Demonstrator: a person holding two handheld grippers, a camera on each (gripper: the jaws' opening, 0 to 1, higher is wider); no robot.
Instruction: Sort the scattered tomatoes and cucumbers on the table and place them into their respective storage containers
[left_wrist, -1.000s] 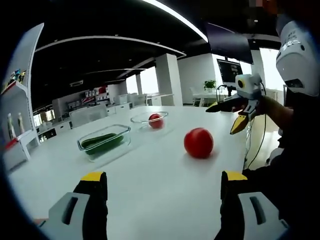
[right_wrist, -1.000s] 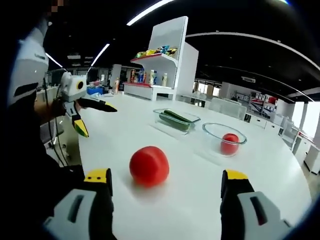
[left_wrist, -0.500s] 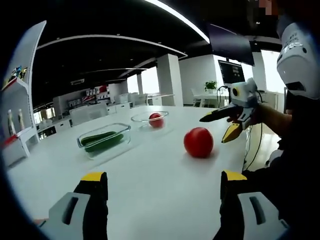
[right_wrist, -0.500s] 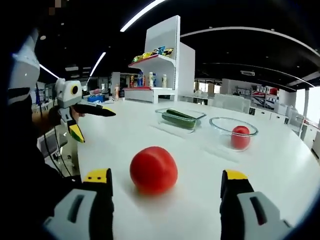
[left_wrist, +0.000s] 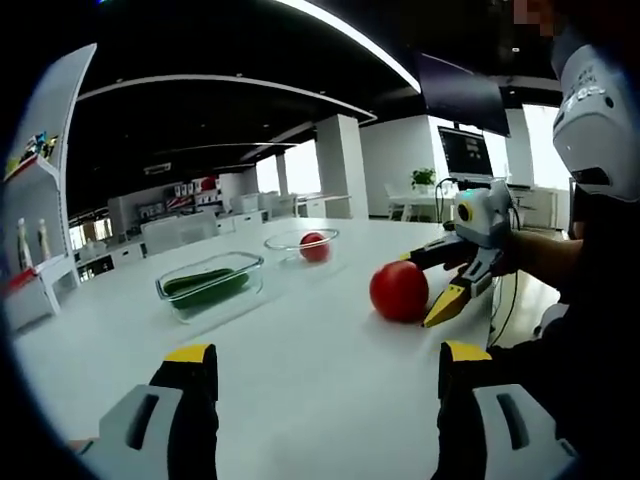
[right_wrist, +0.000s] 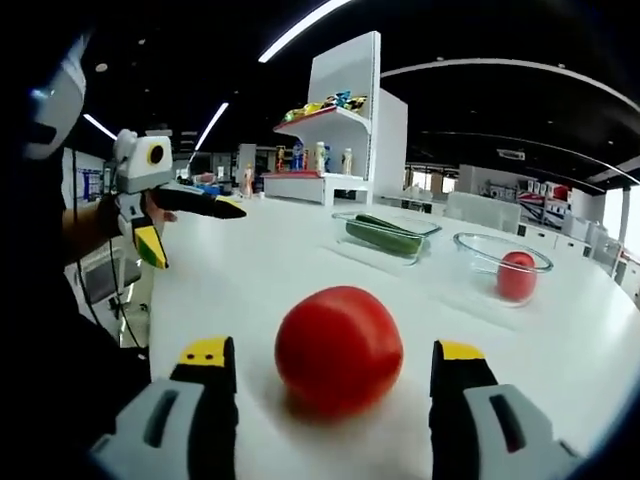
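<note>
A loose red tomato (right_wrist: 338, 349) lies on the white table (right_wrist: 250, 290), just ahead of my right gripper (right_wrist: 330, 352), whose open jaws stand either side of it without touching. The left gripper view has the same tomato (left_wrist: 399, 291) with the right gripper (left_wrist: 437, 283) coming in from the right, open beside it. My left gripper (left_wrist: 328, 372) is open over bare table with nothing between its fingers; in the right gripper view the left gripper (right_wrist: 195, 230) hangs at the left. A rectangular glass container (right_wrist: 352, 222) holds a cucumber (right_wrist: 386, 235). A round glass bowl (right_wrist: 478, 262) holds another tomato (right_wrist: 516, 276).
A white shelf unit (right_wrist: 345, 120) with bottles and snack packs stands beyond the table. A monitor (left_wrist: 465, 155) and more desks are in the background. The person's dark sleeve (left_wrist: 590, 330) fills the right side near the table's edge.
My right gripper has moved forward and down to the loose tomato, which now sits between its open jaws. The left gripper has barely shifted.
</note>
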